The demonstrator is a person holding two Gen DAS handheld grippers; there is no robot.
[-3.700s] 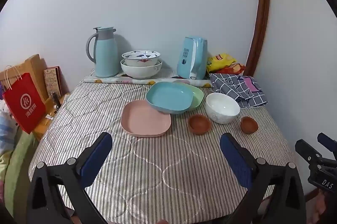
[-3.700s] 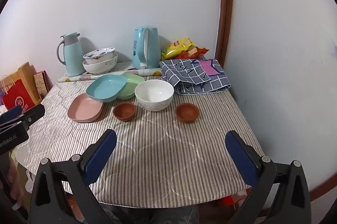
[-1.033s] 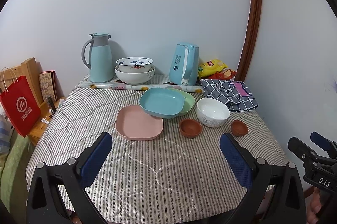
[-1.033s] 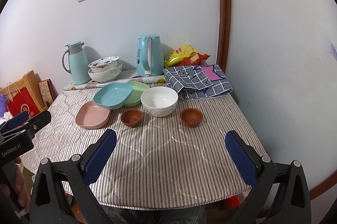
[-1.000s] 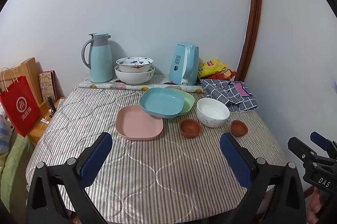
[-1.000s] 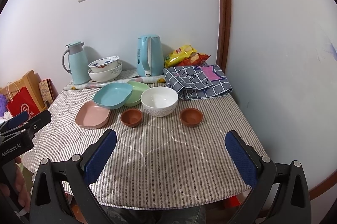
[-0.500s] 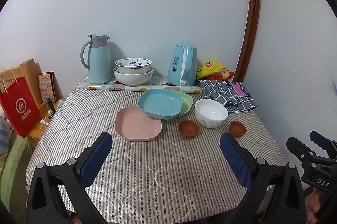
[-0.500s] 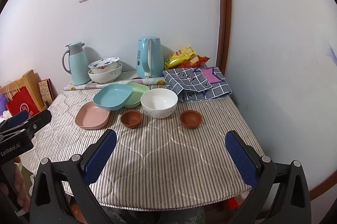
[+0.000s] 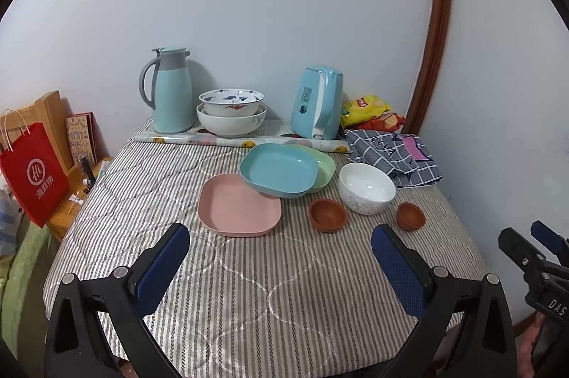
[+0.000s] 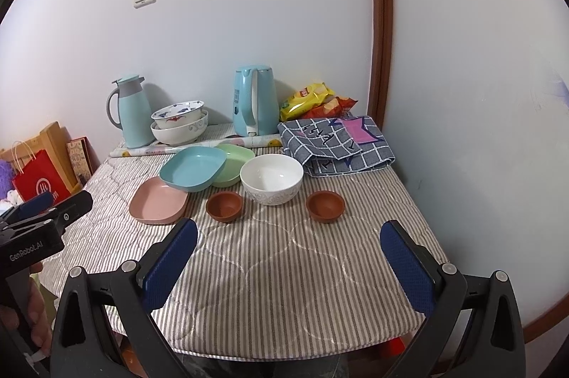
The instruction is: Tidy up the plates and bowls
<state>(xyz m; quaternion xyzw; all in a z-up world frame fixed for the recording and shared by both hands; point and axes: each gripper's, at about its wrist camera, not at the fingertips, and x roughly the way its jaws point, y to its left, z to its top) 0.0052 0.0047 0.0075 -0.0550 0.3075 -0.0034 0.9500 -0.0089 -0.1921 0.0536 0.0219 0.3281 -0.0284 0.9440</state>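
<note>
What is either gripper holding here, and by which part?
Nothing. The left gripper and right gripper are both open above the striped table, fingers apart and empty.

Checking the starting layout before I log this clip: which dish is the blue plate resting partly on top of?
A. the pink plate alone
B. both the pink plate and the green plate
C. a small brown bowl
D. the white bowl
B: the blue plate overlaps the far edge of the pink plate and covers part of the green plate behind it.
</note>
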